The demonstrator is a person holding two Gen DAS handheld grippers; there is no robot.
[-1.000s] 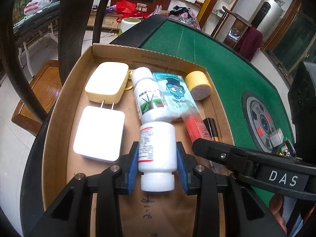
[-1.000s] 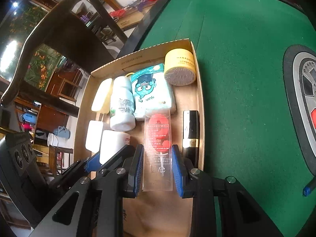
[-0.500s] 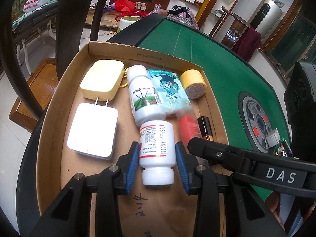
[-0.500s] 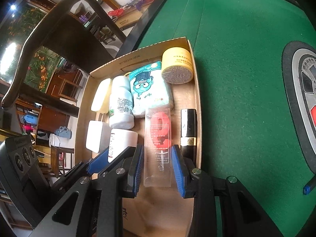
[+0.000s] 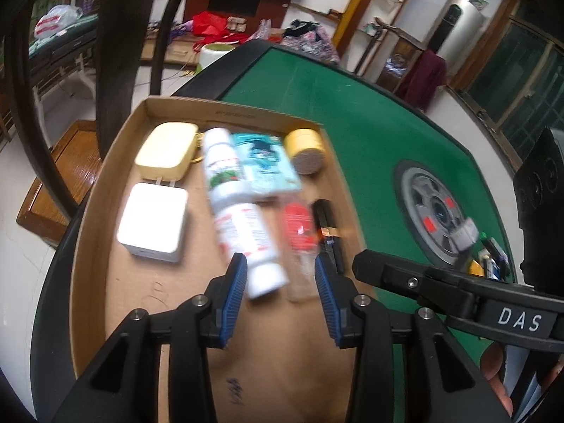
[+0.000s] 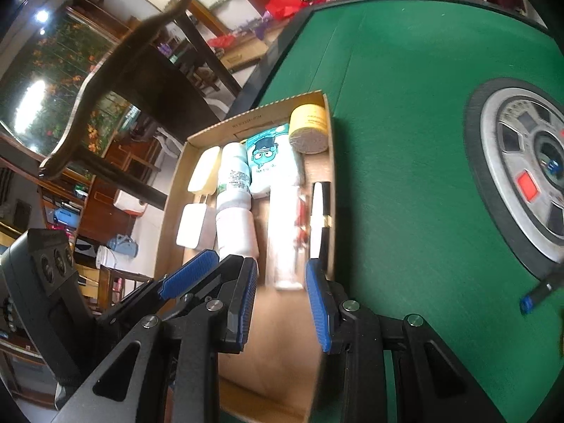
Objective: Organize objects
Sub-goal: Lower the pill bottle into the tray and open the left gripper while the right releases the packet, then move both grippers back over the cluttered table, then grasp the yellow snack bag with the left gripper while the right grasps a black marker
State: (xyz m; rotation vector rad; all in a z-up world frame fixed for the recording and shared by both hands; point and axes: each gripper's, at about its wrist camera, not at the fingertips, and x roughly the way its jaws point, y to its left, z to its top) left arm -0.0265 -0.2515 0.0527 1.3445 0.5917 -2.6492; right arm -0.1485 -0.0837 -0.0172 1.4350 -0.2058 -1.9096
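My left gripper (image 5: pixel 278 282) has just been opening, jaws clear of the white bottle (image 5: pixel 246 236) at twelve o'clock. My right gripper (image 6: pixel 280 299) stands narrowly parted, empty, the clear tube (image 6: pixel 285 236) beyond it (both rest in the cardboard tray (image 5: pixel 91 229)). I'd back out straight.

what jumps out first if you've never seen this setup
The shallow cardboard box packed with small items sits at the corner of a green felt table. Inside, the yellow jar sits in the far corner nearest the felt, beside a cartoon-face packet. Both grippers' blue pads frame the foreground.
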